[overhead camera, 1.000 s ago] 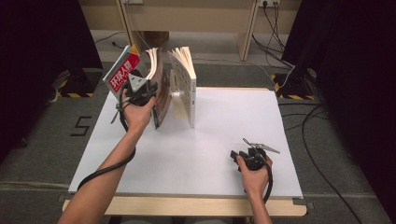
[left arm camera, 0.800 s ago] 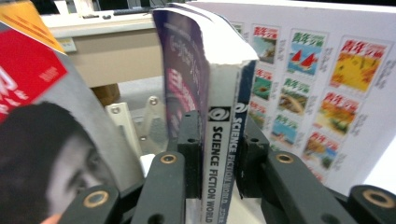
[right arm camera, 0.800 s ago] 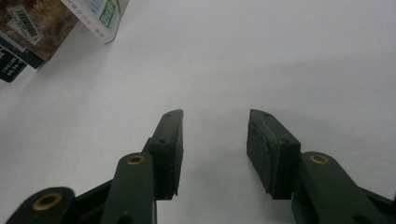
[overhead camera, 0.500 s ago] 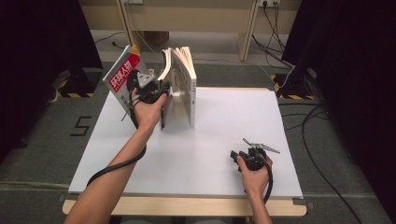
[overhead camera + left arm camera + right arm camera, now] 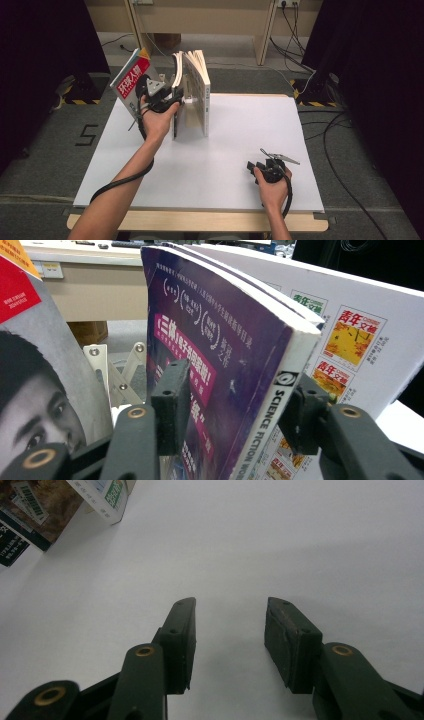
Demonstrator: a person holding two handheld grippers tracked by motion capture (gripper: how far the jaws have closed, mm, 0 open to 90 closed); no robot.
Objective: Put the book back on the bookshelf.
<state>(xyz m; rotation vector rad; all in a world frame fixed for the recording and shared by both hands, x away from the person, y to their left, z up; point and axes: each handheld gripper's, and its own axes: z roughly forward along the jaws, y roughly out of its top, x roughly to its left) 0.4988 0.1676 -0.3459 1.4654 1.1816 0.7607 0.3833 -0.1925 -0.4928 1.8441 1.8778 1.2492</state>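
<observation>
Three books are standing at the upper left of the bench [image 5: 240, 165]: a red-covered magazine [image 5: 131, 81], a purple paperback [image 5: 220, 370] and a white-backed volume [image 5: 199, 90], their lower edges hidden. The left claw [image 5: 232, 412] has just been opening and is straddling the curved purple paperback, pads loosening. The right claw [image 5: 230, 640] is hovering apart, lower right.

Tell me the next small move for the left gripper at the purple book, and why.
Probably draw the left gripper straight back off the purple book. Its jaws have just been opening and now stand either side of the spine, apparently without pressing it. The book stands upright in the rack beside the white book, so it seems placed.
</observation>
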